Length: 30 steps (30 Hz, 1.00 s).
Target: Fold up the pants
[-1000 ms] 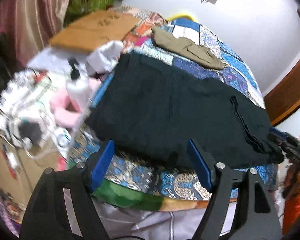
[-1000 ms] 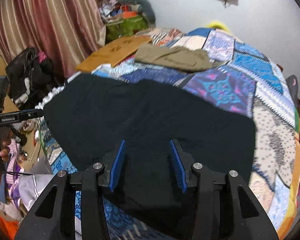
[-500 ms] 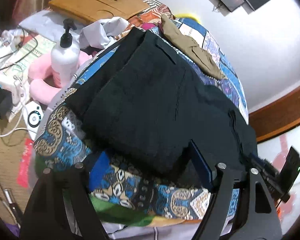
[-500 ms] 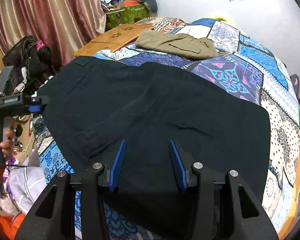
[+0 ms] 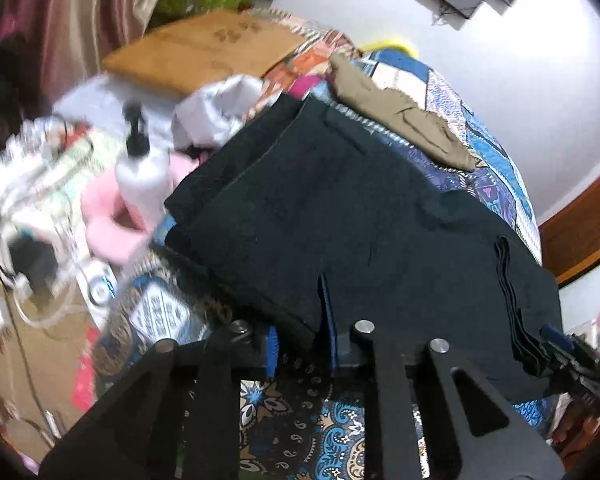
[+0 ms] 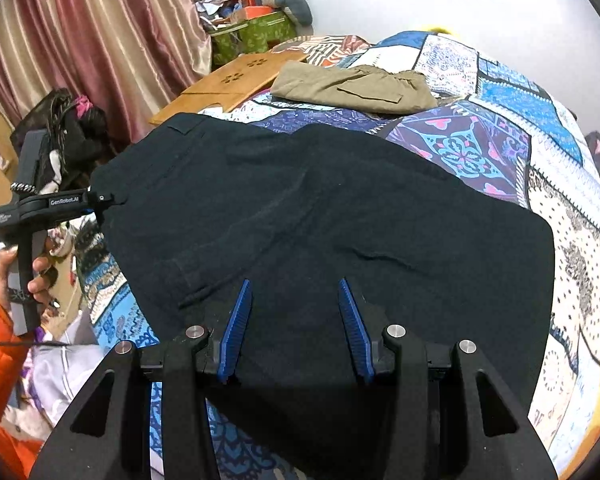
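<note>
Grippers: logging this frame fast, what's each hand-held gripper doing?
Left gripper: closing on the black pants' near edge.
Right gripper: part open over the pants, grip unclear.

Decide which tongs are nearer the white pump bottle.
Left. The left tongs, closing with the black pants between them, are at the pants' end by the white pump bottle; the right tongs are at the far end.

Pants (image 5: 340, 216): black, folded, flat on patterned bedspread (image 5: 324, 436), near edge.
Left gripper (image 5: 300, 332): jaws closing, corner of pants' near edge between blue pads.
Right gripper (image 5: 568, 356): at pants' right edge, state unclear.
Beyond: khaki garment (image 5: 400, 116), wooden tray (image 5: 204, 52).
Left, blurred: white pump bottle (image 5: 142, 168), pink item (image 5: 112, 220).
</note>
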Tool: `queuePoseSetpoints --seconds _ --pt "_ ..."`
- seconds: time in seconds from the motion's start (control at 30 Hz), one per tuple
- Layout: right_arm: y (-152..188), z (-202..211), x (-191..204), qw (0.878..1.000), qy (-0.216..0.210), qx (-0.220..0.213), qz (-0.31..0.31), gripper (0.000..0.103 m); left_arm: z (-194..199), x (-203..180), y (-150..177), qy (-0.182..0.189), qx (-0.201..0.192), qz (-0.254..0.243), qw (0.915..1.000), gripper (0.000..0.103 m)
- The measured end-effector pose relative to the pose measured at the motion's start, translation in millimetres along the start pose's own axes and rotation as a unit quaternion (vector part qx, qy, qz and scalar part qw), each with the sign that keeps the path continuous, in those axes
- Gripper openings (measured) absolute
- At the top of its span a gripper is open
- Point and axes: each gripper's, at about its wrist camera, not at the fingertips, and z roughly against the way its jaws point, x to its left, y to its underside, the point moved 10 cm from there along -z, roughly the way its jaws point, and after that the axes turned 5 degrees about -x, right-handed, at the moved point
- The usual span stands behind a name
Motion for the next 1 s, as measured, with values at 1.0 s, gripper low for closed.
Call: queuePoseSetpoints --seconds 1.0 --pt "50 65 -109 0.987 0.059 -0.045 -0.14 0.043 97 -297 -58 0.13 -0.14 -0.305 0.9329 0.012"
